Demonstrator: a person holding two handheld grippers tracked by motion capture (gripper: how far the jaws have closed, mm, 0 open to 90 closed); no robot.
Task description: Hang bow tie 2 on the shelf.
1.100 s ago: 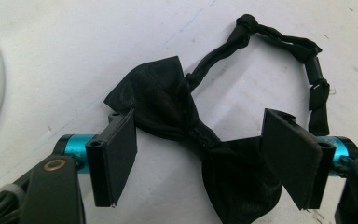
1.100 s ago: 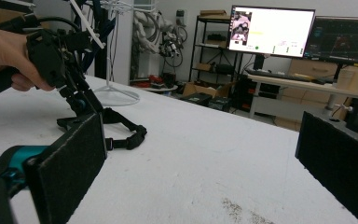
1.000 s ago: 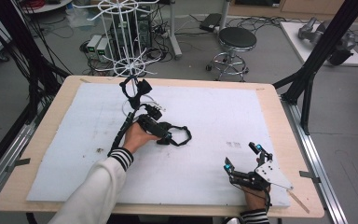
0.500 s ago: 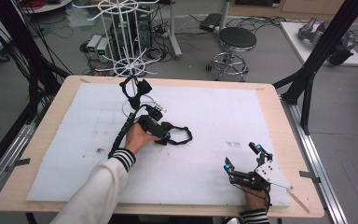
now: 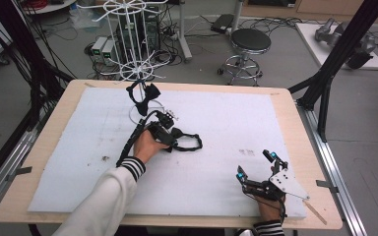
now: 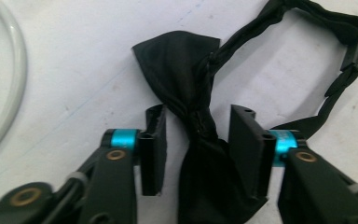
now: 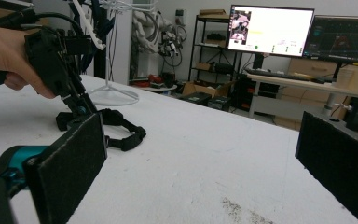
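On the white mat [image 5: 216,172], near the rack [image 5: 137,59]: black bow tie [image 6: 193,121], satin-like, pinched at the knot, strap [image 6: 335,60] looping off with a clasp. Between the left gripper [image 6: 196,140] jaws, part open, straddling the knot, not yet clamped. At the mat's near right corner: right gripper [image 5: 256,164], jaws spread wide, holding nothing.

Matt black cloth bow tie [image 6: 200,116] lies on a rough white sheet [image 5: 226,123] over a wooden table [image 5: 295,123].
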